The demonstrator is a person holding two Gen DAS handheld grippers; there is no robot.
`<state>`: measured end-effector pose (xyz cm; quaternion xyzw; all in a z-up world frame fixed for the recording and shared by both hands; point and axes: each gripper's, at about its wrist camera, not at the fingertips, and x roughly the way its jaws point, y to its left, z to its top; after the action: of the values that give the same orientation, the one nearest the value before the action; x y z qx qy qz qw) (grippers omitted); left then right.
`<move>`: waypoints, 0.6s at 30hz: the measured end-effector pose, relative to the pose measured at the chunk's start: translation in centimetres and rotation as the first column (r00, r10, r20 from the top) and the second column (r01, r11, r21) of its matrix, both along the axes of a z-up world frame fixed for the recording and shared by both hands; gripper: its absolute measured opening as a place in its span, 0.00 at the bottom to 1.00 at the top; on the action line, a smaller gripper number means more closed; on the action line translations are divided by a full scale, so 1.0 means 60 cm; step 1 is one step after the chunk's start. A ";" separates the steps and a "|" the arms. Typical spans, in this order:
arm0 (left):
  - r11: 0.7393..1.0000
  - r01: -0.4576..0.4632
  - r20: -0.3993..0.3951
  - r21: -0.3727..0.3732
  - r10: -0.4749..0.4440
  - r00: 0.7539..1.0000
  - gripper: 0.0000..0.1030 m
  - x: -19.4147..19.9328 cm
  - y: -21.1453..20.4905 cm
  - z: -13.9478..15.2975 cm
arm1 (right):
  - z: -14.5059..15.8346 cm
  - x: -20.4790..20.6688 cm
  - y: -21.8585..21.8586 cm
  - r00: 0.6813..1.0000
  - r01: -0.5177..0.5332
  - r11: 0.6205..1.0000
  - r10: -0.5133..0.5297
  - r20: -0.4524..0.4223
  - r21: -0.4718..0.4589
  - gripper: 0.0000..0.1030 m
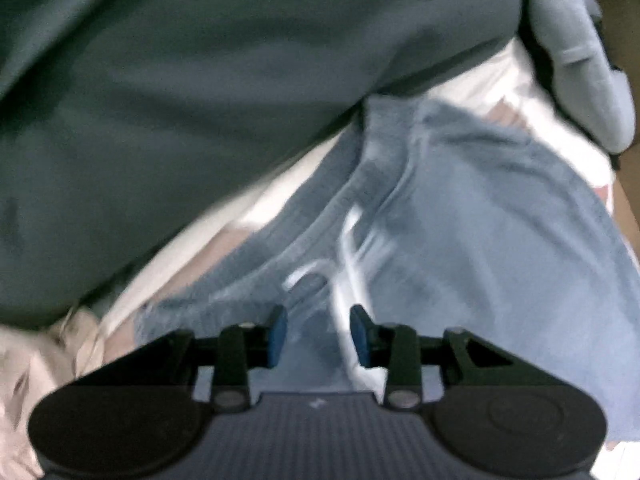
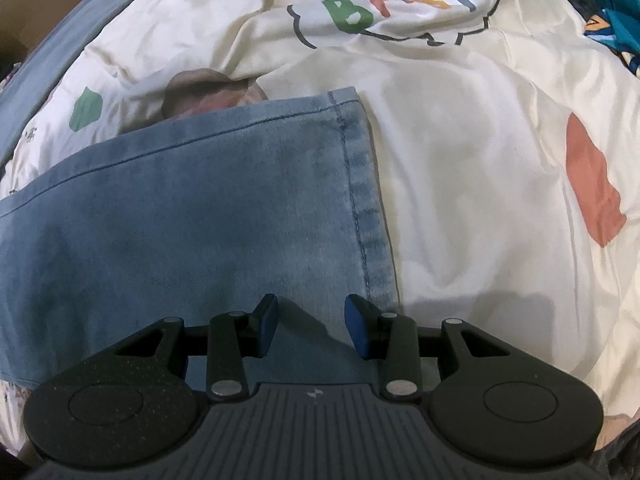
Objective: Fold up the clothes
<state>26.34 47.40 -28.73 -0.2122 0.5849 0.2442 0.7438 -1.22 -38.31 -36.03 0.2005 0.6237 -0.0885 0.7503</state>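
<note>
Light blue jeans lie on a cream printed bedcover. In the left wrist view, blurred by motion, a rumpled part of the jeans [image 1: 460, 208] with pale creases fills the middle and right. My left gripper [image 1: 319, 330] hovers over it, blue pads apart, with nothing pinched between them. In the right wrist view a flat jeans leg [image 2: 192, 208] ends in a stitched hem [image 2: 360, 200]. My right gripper [image 2: 311, 326] stands open just above the leg near the hem's lower corner, holding nothing.
A large dark green-grey cloth [image 1: 180, 80] covers the upper left of the left wrist view, beside a grey-blue sleeve [image 1: 576, 52]. The bedcover [image 2: 472, 168] spreads right of the hem, bearing coloured letters [image 2: 400, 4] and a red patch [image 2: 592, 184]. Patterned blue fabric [image 2: 620, 4] lies far right.
</note>
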 end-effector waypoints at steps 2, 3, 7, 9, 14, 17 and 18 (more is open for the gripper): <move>1.000 -0.021 -0.022 -0.011 0.021 1.000 0.36 -0.015 -0.001 -0.023 | -0.001 -0.008 0.001 1.000 0.011 1.000 -0.011 0.000 0.002 0.42; 0.999 -0.030 -0.027 -0.019 0.030 0.999 0.36 -0.023 -0.002 -0.032 | -0.001 -0.012 0.002 1.000 0.016 1.000 -0.016 -0.001 0.003 0.42; 0.998 -0.030 -0.054 -0.055 0.027 0.998 0.41 -0.038 -0.018 -0.061 | -0.004 -0.031 0.014 0.999 0.046 0.999 -0.046 -0.010 0.005 0.42; 0.998 -0.015 -0.083 -0.060 0.010 0.996 0.43 -0.033 -0.024 -0.082 | -0.006 -0.036 0.019 0.999 0.051 0.999 -0.051 -0.019 0.008 0.42; 0.993 -0.119 -0.147 0.002 0.118 0.982 0.44 -0.022 0.006 -0.127 | -0.009 -0.046 0.021 0.998 0.057 0.998 -0.057 -0.038 0.006 0.42; 0.987 -0.149 -0.153 0.062 0.157 0.976 0.42 -0.022 0.035 -0.135 | -0.011 -0.051 0.017 0.996 0.073 0.997 -0.072 -0.044 0.005 0.42; 0.983 -0.176 -0.153 0.054 0.182 0.971 0.42 -0.022 0.046 -0.138 | -0.013 -0.052 0.016 0.996 0.074 0.997 -0.074 -0.046 0.005 0.42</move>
<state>25.02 50.15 -37.02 -0.2290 0.6152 0.3378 0.6745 -4.33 -37.34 -36.79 0.2240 0.6330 -0.1185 0.7315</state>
